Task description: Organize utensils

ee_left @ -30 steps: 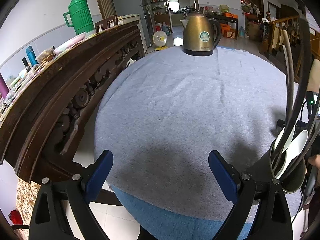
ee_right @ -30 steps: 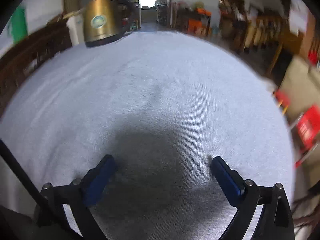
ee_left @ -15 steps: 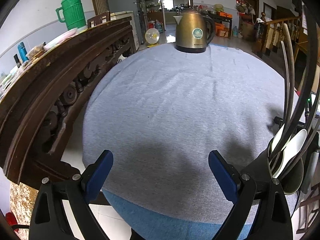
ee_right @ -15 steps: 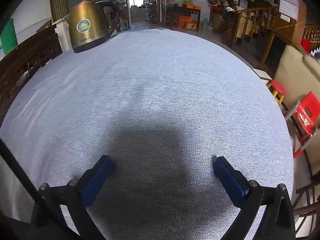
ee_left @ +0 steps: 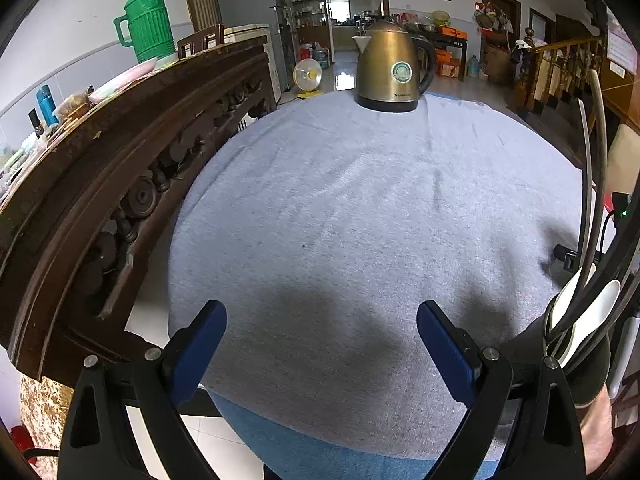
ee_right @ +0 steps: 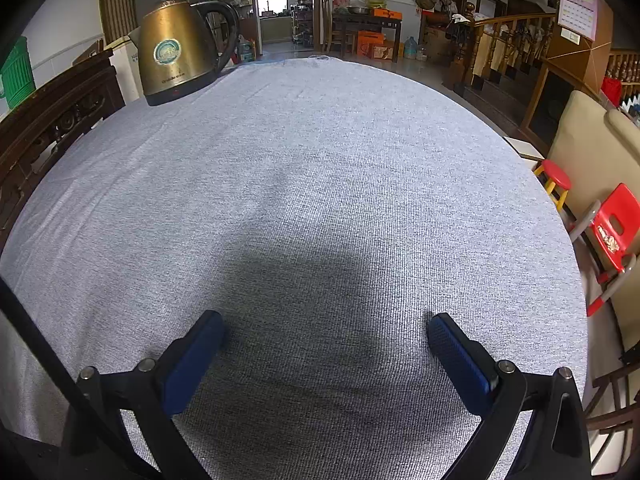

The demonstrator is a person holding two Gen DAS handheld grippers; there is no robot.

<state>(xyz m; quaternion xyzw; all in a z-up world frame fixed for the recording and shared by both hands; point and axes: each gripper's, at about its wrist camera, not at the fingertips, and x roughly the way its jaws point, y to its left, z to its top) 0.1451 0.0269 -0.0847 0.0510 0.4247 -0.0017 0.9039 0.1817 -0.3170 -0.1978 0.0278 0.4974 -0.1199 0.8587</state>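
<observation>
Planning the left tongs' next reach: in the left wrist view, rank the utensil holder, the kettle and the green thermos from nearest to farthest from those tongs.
1. Utensil holder, close at the right of the left tongs.
2. Kettle, across the table, straight ahead.
3. Green thermos, off the table, far left.

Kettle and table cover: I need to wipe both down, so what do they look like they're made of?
The kettle looks like metal with a brushed bronze-gold finish, judging by its soft sheen; its handle and base look like black plastic. The table cover looks like grey knitted or woven fabric, matte, with fine ribbing and slight wrinkles; the fibre itself cannot be told.
</observation>
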